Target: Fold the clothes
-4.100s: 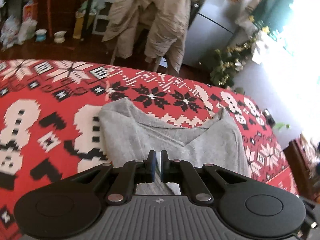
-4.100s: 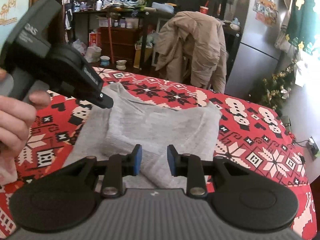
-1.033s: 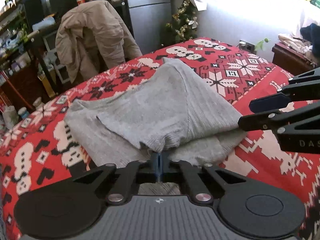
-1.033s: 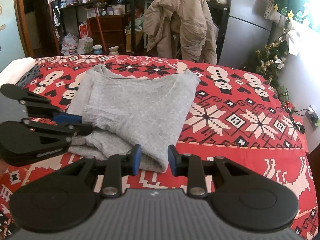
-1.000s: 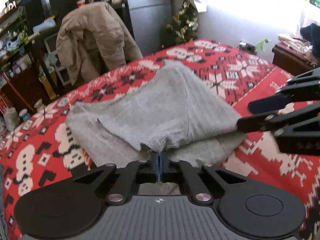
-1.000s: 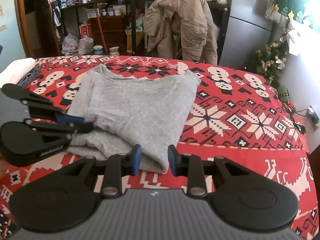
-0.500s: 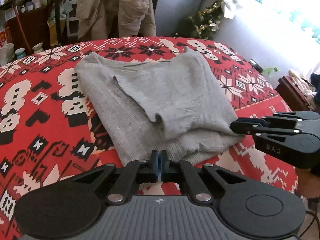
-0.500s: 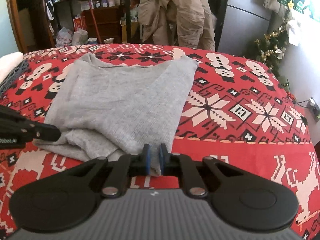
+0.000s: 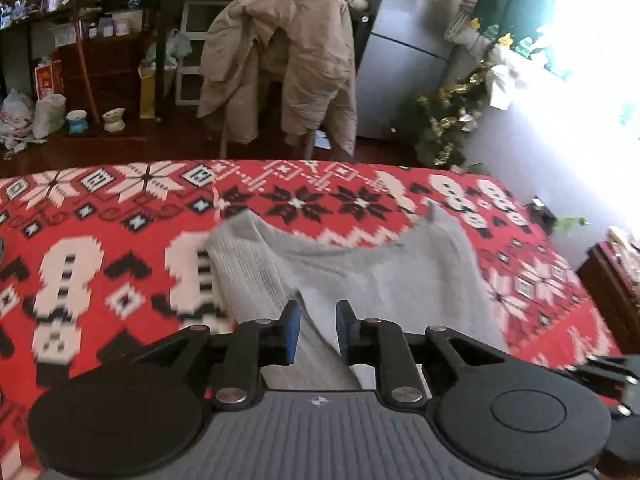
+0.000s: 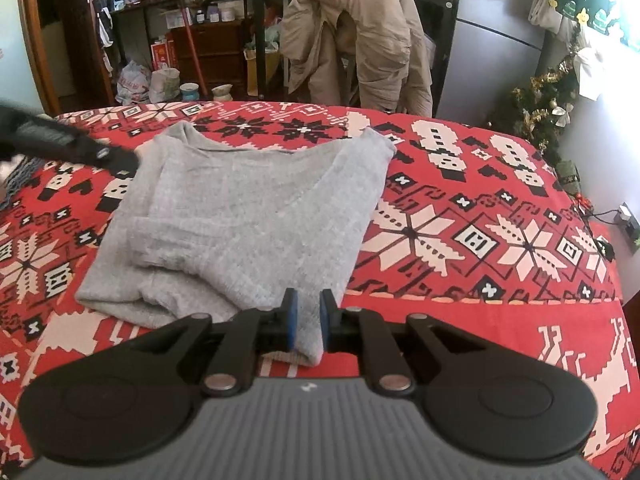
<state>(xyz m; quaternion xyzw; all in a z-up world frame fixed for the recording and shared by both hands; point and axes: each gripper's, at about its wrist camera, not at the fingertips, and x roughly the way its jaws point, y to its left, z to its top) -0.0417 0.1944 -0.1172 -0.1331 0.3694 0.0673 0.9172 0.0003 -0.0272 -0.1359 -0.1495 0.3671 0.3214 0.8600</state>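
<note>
Right wrist view: right gripper (image 10: 305, 322) jaws pinch the grey sweater (image 10: 256, 216) hem; left gripper (image 9: 317, 330) jaws apart.

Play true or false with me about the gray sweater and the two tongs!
1. The gray sweater lies on a red patterned blanket. True.
2. The left tongs are squeezed tight on the sweater. False: they are open, with sweater showing in the gap.
3. The right tongs sit at the sweater's near corner. True.
4. A blue coat hangs on the chair. False: the coat is beige.
</note>
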